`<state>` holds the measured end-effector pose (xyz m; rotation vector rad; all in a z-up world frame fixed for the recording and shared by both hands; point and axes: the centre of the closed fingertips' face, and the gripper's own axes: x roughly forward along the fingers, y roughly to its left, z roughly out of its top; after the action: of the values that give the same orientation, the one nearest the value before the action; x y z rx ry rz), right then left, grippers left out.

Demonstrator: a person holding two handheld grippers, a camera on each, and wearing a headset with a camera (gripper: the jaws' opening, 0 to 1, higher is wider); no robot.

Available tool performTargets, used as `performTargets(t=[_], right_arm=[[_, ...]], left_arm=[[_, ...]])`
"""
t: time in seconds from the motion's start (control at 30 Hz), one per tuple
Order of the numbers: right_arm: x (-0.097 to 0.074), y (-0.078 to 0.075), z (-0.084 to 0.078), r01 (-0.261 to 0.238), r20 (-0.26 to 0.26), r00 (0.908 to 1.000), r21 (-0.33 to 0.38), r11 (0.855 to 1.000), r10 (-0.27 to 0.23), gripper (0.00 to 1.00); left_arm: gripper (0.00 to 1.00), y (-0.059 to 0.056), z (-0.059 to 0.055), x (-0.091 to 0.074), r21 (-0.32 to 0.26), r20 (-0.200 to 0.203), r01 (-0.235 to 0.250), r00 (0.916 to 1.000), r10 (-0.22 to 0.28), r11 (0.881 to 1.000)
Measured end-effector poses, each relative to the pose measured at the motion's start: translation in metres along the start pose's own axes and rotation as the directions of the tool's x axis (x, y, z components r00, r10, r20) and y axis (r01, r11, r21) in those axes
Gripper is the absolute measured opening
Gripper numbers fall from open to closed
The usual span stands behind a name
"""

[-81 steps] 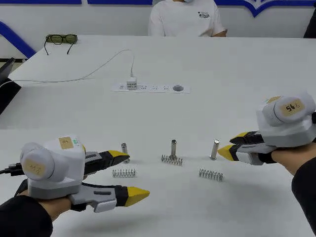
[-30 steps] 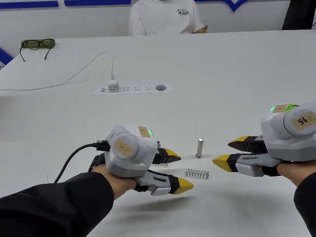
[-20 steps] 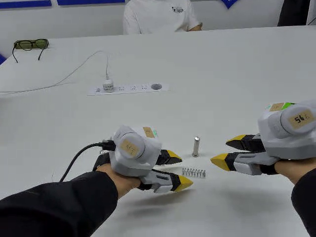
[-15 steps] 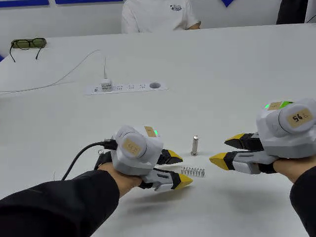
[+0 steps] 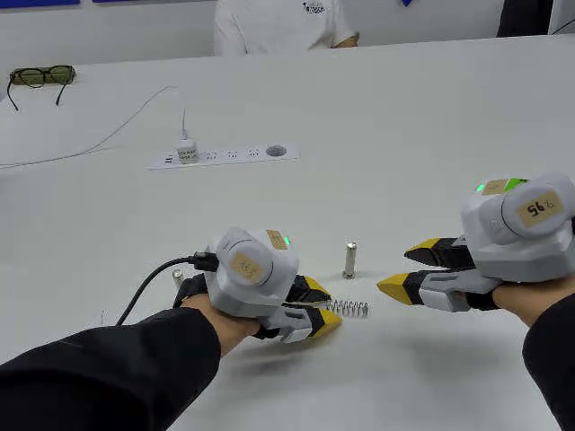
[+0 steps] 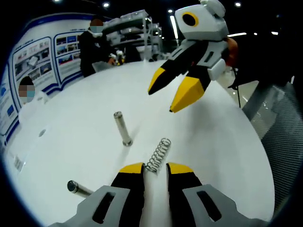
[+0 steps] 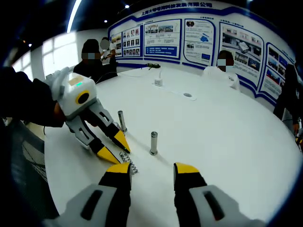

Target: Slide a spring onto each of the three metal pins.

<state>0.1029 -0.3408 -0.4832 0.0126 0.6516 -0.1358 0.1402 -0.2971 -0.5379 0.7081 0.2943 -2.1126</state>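
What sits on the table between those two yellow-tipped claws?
In the head view, a spring lies between left gripper and right gripper, with an upright metal pin just beyond it.

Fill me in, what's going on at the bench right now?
A person works two hand-held grippers over a white table. The left hand-held gripper, jaws open, has its tips at one end of a spring lying flat near an upright pin. The right hand-held gripper hangs open and empty nearby. That pin and a second pin are bare.
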Motion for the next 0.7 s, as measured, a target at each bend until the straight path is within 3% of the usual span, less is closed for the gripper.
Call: performTargets(t=[0.7], right_arm=[[-0.0005,0.0005,0.0004,-0.001,0.004,1.0000,-0.003,1.000,0.001,0.36]], left_arm=[[0.14,-0.0048,0.0004,-0.0001,0.018,-0.007,0.008,0.9999,-0.008,1.000]])
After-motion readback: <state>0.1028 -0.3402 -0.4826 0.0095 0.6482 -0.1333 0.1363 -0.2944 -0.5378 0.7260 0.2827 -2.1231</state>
